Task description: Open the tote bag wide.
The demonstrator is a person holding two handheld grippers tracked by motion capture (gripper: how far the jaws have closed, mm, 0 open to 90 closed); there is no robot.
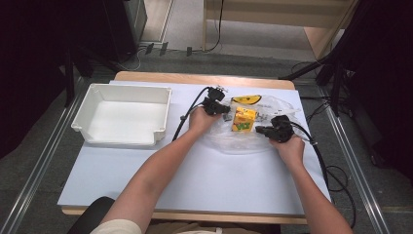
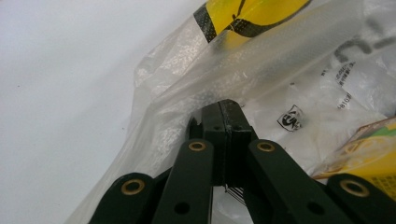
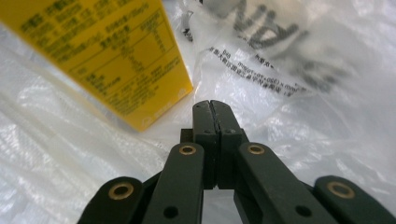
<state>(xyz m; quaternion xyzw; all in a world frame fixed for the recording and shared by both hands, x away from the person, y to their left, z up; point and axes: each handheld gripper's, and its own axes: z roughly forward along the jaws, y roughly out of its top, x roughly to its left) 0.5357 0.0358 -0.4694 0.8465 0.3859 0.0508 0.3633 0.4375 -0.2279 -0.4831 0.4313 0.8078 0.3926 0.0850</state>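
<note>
A clear plastic bag lies crumpled on the white tabletop, with a yellow juice carton on top of it and a yellow-and-black packet at its far edge. My left gripper is shut at the bag's left side. In the left gripper view its tips rest against a raised fold of the bag; whether film is pinched I cannot tell. My right gripper is shut at the carton's right. In the right gripper view its tips are over the bag, just beside the carton.
A white open tray stands on the table's back left, its inside bare. The tabletop stretches toward the person. Cables trail from both grippers. Beyond the table's far edge are floor, cables and dark stands.
</note>
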